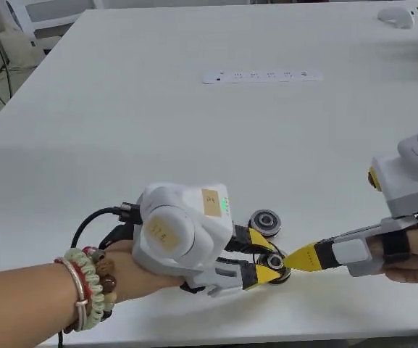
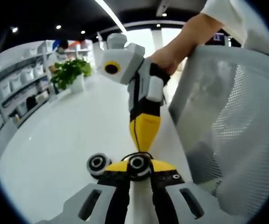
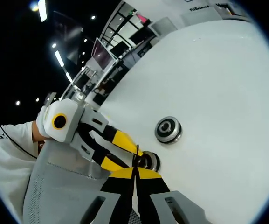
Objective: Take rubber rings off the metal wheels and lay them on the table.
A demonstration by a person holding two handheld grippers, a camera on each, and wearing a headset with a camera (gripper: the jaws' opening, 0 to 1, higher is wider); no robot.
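The left gripper (image 1: 266, 258) is closed on a small round metal wheel with a dark hub (image 1: 276, 264). Its yellow-tipped jaws bear on opposite sides of the rim, close to the near edge of the white table (image 1: 122, 123) and right of its middle. The right gripper (image 1: 297, 259) comes in from the table's right side with its jaws drawn together and its tips touching that wheel. In the right gripper view a thin black rubber ring (image 3: 137, 156) appears pinched between them and runs taut to the wheel's rim. A second, matching metal wheel (image 1: 265, 222) lies flat just beyond the first, toward the far edge, apart from both grippers. Judgement: the ring is light, soft and stretchy, and liable to snap back or slip from smooth tips. The best hold is a pinch on a lifted section at the rim. The wheel is stiff and comparatively heavy, and needs firm clamping.
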